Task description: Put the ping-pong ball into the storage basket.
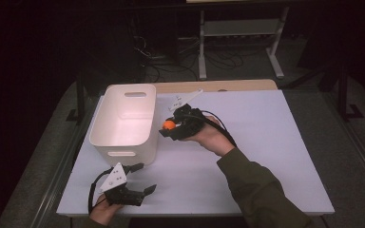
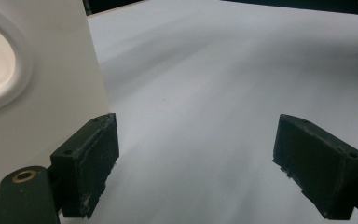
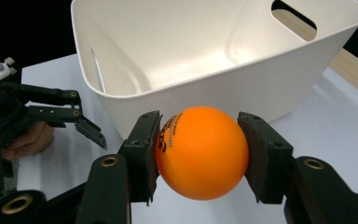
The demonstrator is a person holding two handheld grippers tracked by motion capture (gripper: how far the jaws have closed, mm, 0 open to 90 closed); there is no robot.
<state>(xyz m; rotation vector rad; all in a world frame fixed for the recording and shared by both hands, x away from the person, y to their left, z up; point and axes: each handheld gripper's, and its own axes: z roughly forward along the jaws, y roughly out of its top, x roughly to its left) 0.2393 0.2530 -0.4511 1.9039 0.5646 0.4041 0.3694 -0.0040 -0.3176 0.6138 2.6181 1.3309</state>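
Right gripper [image 1: 167, 126] clamps an orange ball [image 1: 169, 125], pads pressing both sides; in the right gripper view the ball [image 3: 201, 152] sits squarely between the two black jaws, dark print on its left face, too small to read. Ball is off the tabletop [image 1: 266, 142], held just beside the right-hand long wall of the white bin [image 1: 123, 142], not over the opening. Gripper points toward the bin; grey three-cornered plate [image 1: 184, 100] on top of it, cable trailing back along the sleeve [image 1: 261, 190].

White bin stands upright on the tabletop's left half, long axis running away from the person, oval handle cutouts in both end walls. Right gripper view: bin [image 3: 261, 79] interior looks bare as far as visible.

Left gripper [image 1: 147, 179] is at the near left edge of the tabletop, just in front of the bin's near end wall, jaws spread wide with nothing between them. Left gripper view: both pads apart over bare tabletop [image 2: 205, 93], bin wall [image 2: 42, 107] close beside the left pad, whether touching, cannot tell. The left gripper [image 3: 86, 123] also appears in the right gripper view, jaws apart, hand [image 3: 28, 140] behind it.
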